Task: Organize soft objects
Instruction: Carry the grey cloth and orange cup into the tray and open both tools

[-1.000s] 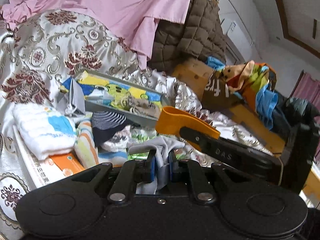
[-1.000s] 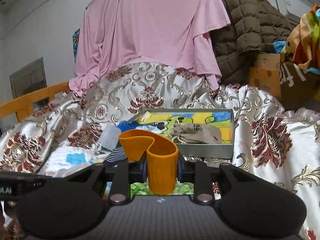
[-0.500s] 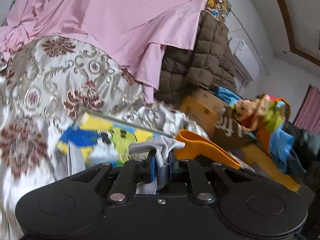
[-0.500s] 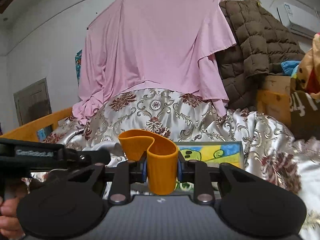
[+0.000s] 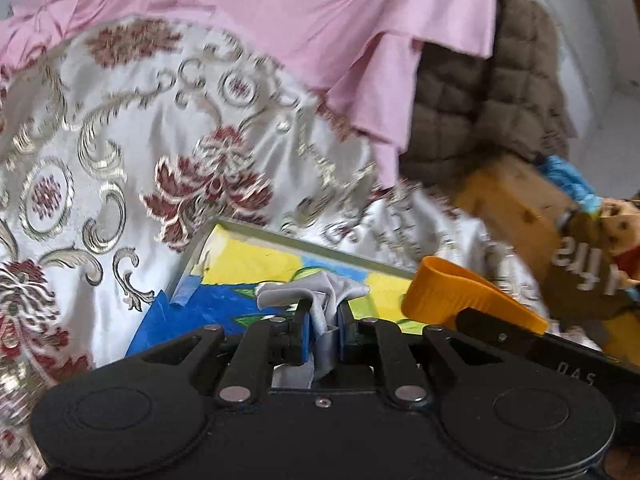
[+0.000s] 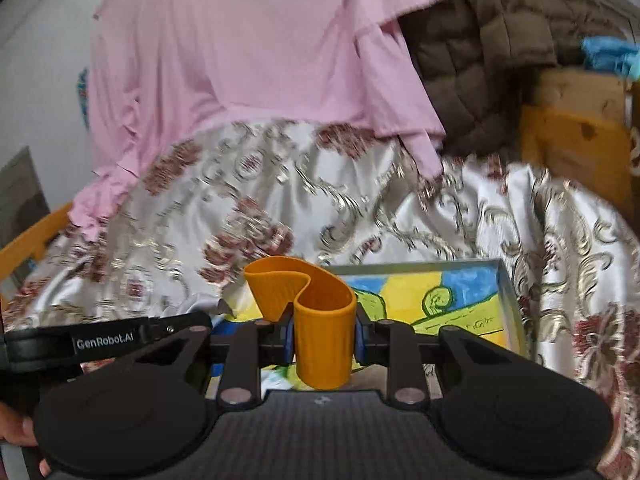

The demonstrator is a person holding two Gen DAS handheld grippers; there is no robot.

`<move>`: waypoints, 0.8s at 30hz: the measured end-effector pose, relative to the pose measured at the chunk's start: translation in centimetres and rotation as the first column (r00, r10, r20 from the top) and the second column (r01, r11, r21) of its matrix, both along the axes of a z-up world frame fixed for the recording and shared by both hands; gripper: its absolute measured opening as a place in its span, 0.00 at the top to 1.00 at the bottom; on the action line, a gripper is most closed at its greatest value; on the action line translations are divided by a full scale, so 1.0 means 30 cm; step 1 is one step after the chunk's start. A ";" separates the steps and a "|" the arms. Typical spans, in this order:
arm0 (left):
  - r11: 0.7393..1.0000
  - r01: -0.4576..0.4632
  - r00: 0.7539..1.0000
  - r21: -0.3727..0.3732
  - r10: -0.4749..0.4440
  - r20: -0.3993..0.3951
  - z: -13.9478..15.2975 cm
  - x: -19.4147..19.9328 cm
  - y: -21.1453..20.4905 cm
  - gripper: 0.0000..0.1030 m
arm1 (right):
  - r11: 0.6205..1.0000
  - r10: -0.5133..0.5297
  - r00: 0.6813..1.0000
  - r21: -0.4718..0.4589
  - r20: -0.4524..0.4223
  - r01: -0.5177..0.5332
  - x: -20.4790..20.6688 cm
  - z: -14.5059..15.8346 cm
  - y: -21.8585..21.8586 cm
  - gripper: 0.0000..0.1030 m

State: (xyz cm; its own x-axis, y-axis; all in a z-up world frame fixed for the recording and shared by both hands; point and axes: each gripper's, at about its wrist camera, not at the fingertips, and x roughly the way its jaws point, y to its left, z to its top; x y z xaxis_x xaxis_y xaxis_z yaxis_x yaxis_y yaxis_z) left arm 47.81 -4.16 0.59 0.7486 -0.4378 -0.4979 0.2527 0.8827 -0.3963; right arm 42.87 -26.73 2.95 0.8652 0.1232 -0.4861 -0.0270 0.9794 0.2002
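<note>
My left gripper [image 5: 323, 334] is shut on a crumpled grey cloth [image 5: 316, 292] that bunches up above the blue pads. It hangs over the near edge of a shallow box [image 5: 304, 245] with a yellow, blue and green picture inside. My right gripper [image 6: 323, 338] is shut on a folded orange rubber band [image 6: 320, 316], which loops up and left of the jaws. The same orange band [image 5: 460, 294] shows at the right of the left wrist view. The box [image 6: 506, 300] lies just ahead and right of the right gripper.
A white satin bedspread [image 5: 132, 148] with red and gold flowers rises behind the box. A pink sheet [image 6: 248, 48] hangs over it, with a brown quilted coat [image 6: 488, 40] to its right. A wooden bed frame [image 6: 572, 148] and a colourful clothes pile [image 5: 592, 248] stand at the right.
Both grippers have travelled forward over the bed toward the box, still holding the cloth and the band. The pile of towels and socks has dropped out of view below; the box now looks bigger.
</note>
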 end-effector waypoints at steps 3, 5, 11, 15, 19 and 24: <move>1.000 -0.010 0.999 0.003 0.010 -0.036 -0.044 0.073 -0.004 0.87 | 1.000 -0.012 0.999 0.020 -0.046 0.013 0.082 -0.042 -0.007 0.72; 1.000 -0.013 0.998 0.015 0.014 -0.062 -0.070 0.113 -0.011 0.87 | 0.999 -0.014 0.997 0.030 -0.078 0.016 0.128 -0.069 -0.005 0.72; 0.999 -0.010 0.988 0.043 0.017 -0.156 -0.129 0.192 -0.034 0.87 | 0.999 -0.021 0.982 0.033 -0.188 0.028 0.205 -0.120 0.009 0.72; 0.998 -0.011 0.983 0.068 0.024 -0.182 -0.155 0.197 -0.046 0.87 | 0.999 -0.042 0.970 -0.013 -0.239 0.040 0.213 -0.137 0.021 0.71; 0.997 -0.006 0.981 0.076 0.020 -0.192 -0.165 0.182 -0.060 0.86 | 0.999 -0.052 0.966 -0.013 -0.253 0.050 0.202 -0.143 0.010 0.68; 0.992 -0.003 0.981 0.123 0.027 -0.190 -0.160 0.161 -0.085 0.78 | 0.999 -0.047 0.970 -0.005 -0.237 0.047 0.169 -0.127 -0.005 0.57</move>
